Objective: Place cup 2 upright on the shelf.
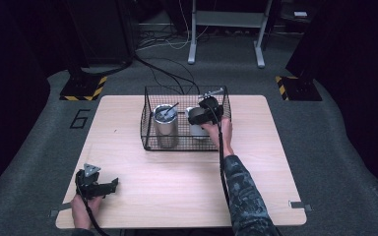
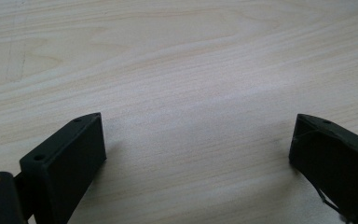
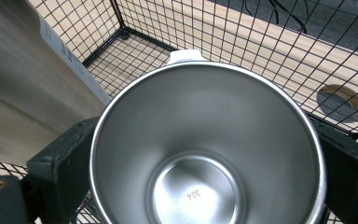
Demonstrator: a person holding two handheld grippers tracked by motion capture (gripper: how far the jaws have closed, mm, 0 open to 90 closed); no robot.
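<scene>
Silvery steel cup (image 3: 205, 154) in a black wire basket (image 1: 150, 142); pale wood-grain table (image 1: 177, 182); black gripper (image 1: 98, 187); camouflage-patterned sleeve (image 1: 243, 191).

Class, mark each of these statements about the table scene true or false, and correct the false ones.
1. The right gripper has its jaws on either side of a steel cup. True.
2. That cup is full of water. False: it is empty, and the stamp 304 shows on its bottom.
3. The cup sits inside a black wire basket. True.
4. The left gripper is clamped on a spoon. False: its jaws stand wide apart over the bare wooden table, holding nothing.
5. A taller steel tumbler stands in the basket too, to the cup's left in the high view. True.
6. The basket lies tipped on its side on the floor. False: it stands upright on the table.
</scene>
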